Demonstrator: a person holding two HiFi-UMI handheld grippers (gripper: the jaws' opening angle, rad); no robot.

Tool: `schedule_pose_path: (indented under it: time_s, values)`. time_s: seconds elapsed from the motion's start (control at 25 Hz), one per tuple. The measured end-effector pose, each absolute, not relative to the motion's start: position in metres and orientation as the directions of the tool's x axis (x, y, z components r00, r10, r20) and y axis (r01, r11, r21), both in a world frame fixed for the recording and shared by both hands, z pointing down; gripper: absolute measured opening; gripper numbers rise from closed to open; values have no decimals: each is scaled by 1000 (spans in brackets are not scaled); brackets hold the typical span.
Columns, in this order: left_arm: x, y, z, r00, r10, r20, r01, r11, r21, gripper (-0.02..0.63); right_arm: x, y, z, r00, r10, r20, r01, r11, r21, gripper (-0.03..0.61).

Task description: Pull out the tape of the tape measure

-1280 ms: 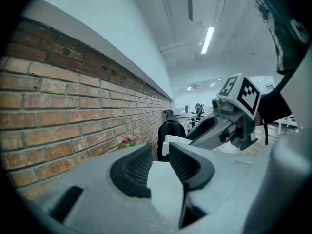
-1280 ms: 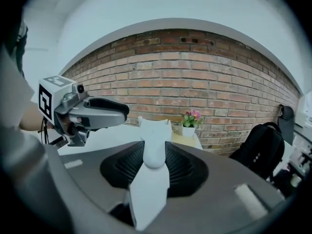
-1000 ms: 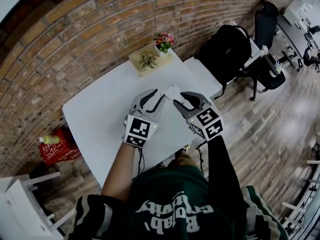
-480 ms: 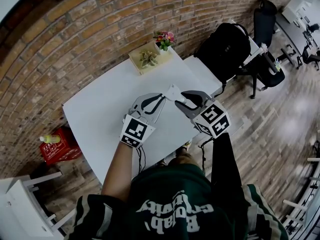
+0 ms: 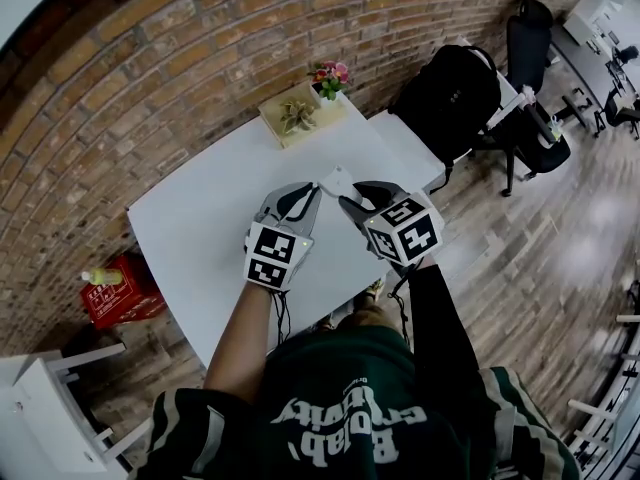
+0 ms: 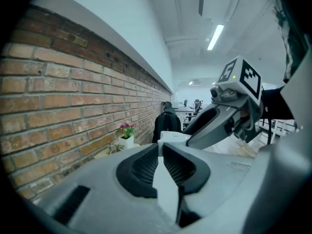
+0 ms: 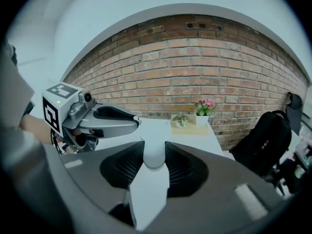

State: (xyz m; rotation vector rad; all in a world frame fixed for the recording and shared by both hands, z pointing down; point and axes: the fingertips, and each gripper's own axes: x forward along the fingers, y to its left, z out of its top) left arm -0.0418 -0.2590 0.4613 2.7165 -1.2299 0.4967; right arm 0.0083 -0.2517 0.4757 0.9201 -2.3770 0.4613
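Note:
A small white tape measure hangs above the white table, and my right gripper is shut on its case. In the right gripper view the case fills the gap between the dark pads. My left gripper meets the case from the left. Its jaws are closing, almost together, and their tips pinch a thin white end at the case's edge. From the right gripper view, the left gripper's tips touch the case. The tape itself is too small to make out.
At the table's far edge stand a wooden planter and a flower pot. A black backpack sits on a second white table to the right, with office chairs beyond. A red box lies on the floor at the left.
The left jaws have gone from wide apart to almost together. The right gripper has brought the tape measure leftwards, so the two grippers now meet at it.

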Motion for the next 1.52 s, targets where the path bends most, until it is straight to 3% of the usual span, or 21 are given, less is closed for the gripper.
schedule_pose_path:
  time_s: [0.2,0.68,0.84,1.04,1.32,1.52]
  values:
    - [-55,-261,484,587,-691,421,-782,-619,73,38,10,-253,498,-571,-479,667,-739,653,-163,152]
    - [-76,-268,521,473,-690,548,-862,-491,126,38,23,-258,526,-461,-452,763,-808,569,-152,152]
    - [-78,-269,527,454,-696,557,-872,-477,114,38,24,-256,532,-442,-452,775,-816,561,-138,153]
    - [-71,-270,517,481,-736,476,-852,-521,56,38,28,-259,533,-459,-462,759,-824,541,-169,153]
    - [-73,-263,550,508,-667,545,-858,-448,251,40,31,-249,556,-472,-409,781,-819,532,-217,153]
    - [-76,-260,572,476,-648,595,-877,-397,270,40,37,-247,570,-451,-406,795,-828,524,-202,153]
